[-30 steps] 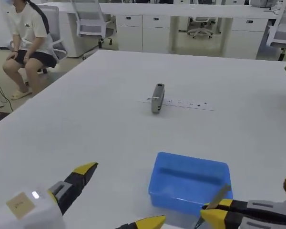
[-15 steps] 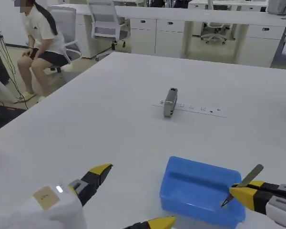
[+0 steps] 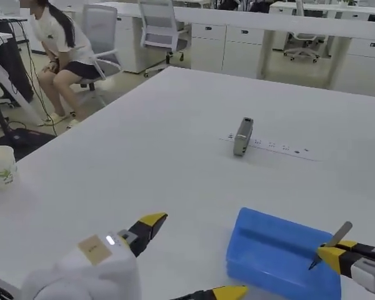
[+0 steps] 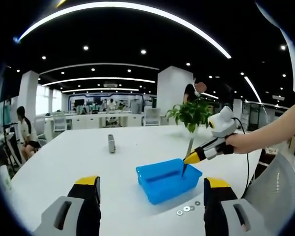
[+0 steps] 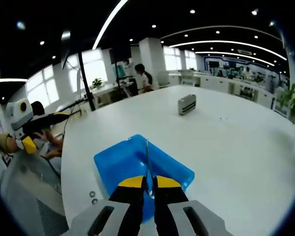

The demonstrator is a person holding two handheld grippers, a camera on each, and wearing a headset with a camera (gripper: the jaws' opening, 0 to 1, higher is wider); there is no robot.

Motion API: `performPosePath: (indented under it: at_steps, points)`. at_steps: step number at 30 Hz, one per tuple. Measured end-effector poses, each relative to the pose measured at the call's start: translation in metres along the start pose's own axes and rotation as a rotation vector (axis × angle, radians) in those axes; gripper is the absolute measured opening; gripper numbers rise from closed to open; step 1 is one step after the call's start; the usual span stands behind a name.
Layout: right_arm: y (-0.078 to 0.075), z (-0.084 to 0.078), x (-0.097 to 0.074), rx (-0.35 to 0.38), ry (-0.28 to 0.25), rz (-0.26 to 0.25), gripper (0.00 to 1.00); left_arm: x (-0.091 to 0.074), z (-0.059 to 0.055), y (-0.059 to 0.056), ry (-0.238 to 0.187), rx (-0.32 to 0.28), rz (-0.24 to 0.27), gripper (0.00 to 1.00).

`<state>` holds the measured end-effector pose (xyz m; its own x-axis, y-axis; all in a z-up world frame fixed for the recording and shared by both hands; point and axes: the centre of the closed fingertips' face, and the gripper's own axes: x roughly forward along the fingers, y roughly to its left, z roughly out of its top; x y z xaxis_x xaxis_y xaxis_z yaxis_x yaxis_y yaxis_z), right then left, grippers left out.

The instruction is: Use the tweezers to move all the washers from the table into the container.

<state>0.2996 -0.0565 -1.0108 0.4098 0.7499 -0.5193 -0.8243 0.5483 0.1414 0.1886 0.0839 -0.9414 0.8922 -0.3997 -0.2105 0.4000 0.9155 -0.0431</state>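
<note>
The blue container (image 3: 272, 247) sits near the table's front edge. My right gripper (image 3: 330, 256) is shut on the metal tweezers (image 3: 328, 245), whose tips point down into the container's right side; the tweezers (image 5: 147, 160) rise between its closed jaws over the container (image 5: 130, 162). Whether the tips hold a washer is too small to tell. Three washers (image 4: 187, 210) lie on the table just in front of the container (image 4: 160, 184), and two washers (image 5: 92, 197) show beside its near corner. My left gripper (image 3: 190, 256) hovers open left of the container, holding nothing (image 4: 152, 183).
A small grey device (image 3: 242, 136) lies mid-table by a row of marks. A paper cup (image 3: 0, 167) stands at the table's left edge. A person (image 3: 59, 40) sits on a chair beyond the far left corner. A plant (image 4: 191, 115) stands behind.
The head camera has panned left, shifting everything right. The right gripper with the tweezers has moved from the container's front edge up over its right side. The left gripper stays open.
</note>
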Motion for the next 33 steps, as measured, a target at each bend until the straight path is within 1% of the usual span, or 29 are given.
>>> performPosePath:
  at_steps: [4,10,19,25,29,31,33]
  points:
    - [0.000,-0.008,0.006,-0.002,0.025,-0.011,0.03,0.000,-0.001,0.001,0.004,0.002,0.002,0.87]
    - [0.000,-0.012,0.009,-0.014,0.047,-0.019,0.03,-0.001,-0.002,0.003,0.006,-0.004,0.005,0.85]
    - [0.003,-0.010,0.009,-0.010,0.046,-0.021,0.03,-0.001,-0.003,0.003,0.013,-0.007,0.005,0.84]
    - [0.002,-0.005,0.005,-0.004,0.023,-0.029,0.03,-0.001,-0.002,0.003,0.010,-0.010,0.006,0.84]
    - [0.004,0.001,-0.001,-0.005,-0.003,-0.035,0.03,-0.001,-0.003,0.004,0.013,-0.007,0.010,0.84]
    - [0.007,0.003,-0.002,-0.023,-0.006,-0.020,0.01,-0.001,-0.003,0.004,0.011,-0.007,0.011,0.84]
    - [0.008,0.002,-0.002,-0.028,0.005,-0.016,0.01,-0.002,-0.003,0.004,0.013,-0.007,0.009,0.84]
